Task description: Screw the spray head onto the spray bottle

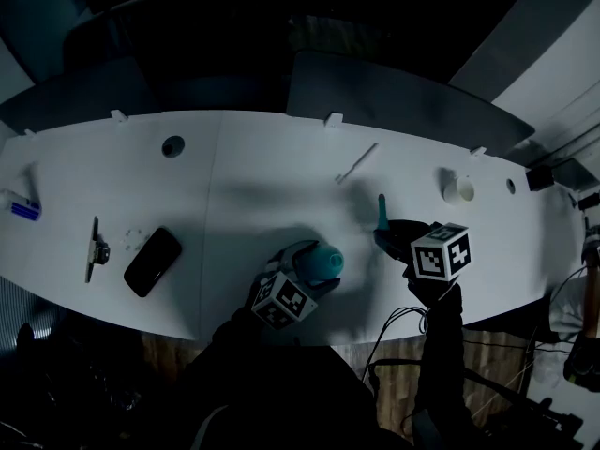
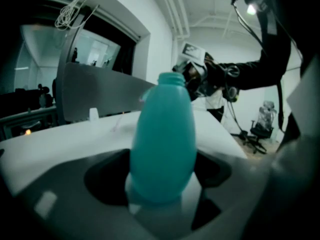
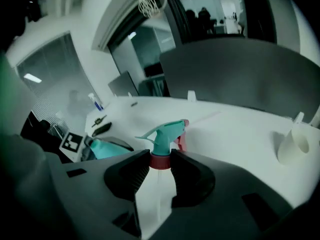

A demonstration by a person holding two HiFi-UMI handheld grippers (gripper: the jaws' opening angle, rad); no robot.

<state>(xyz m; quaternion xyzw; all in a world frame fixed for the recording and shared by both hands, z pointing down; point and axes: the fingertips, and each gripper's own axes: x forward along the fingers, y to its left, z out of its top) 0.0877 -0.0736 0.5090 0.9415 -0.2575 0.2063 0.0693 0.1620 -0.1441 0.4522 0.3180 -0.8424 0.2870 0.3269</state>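
Teal plastic spray bottle (image 2: 162, 139) — smooth, egg-shaped, open neck on top — sits clamped between the jaws of the left claw (image 2: 162, 186). Right claw (image 3: 160, 165) pinches the spray head (image 3: 165, 134) at its round red collar — teal trigger sticking out beyond, matte white worktop (image 1: 262, 186) behind.

left gripper (image 2: 162, 186): clamped on bottle (image 2: 162, 129) | right gripper (image 3: 161, 164): clamped on spray head (image 3: 167, 133), angled down

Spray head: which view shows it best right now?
Right gripper view: the spray head sits close, red collar pinched in the right claw. Head view shows it only as a small teal sliver. Left gripper view doesn't show it clearly.
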